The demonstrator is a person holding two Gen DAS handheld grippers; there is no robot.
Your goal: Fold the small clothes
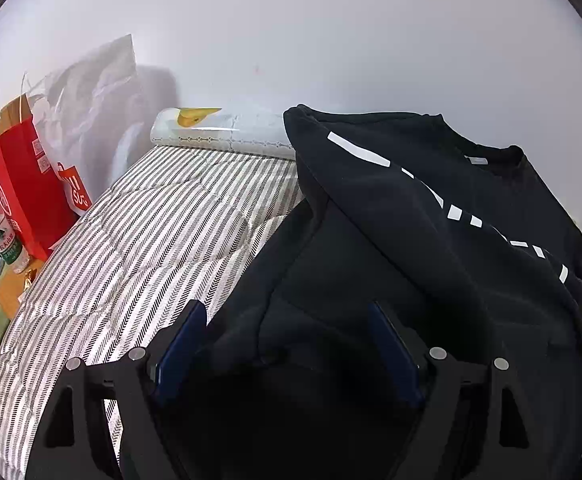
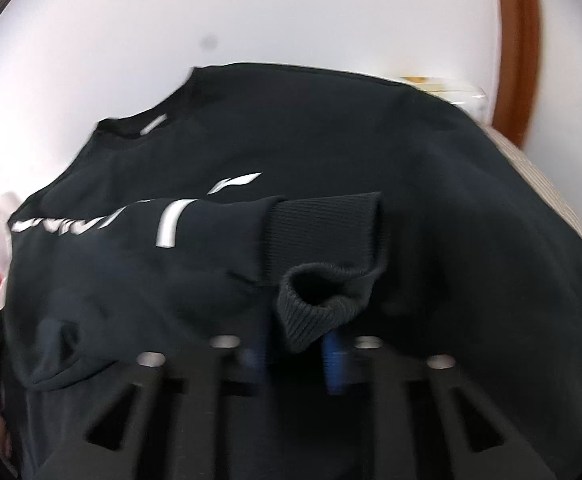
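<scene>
A black sweatshirt with white lettering lies on the striped bed cover, one sleeve folded across its chest. My left gripper stands open over the shirt's lower left part, with loose black cloth lying between its blue pads. In the right wrist view, the sweatshirt fills the frame. My right gripper is shut on the ribbed sleeve cuff, which bunches up between the blue pads just above the shirt's front. This view is blurred.
A red paper bag and a clear plastic bag stand against the white wall at the bed's left. A white patterned roll lies along the wall behind the shirt. A brown wooden frame rises at the right.
</scene>
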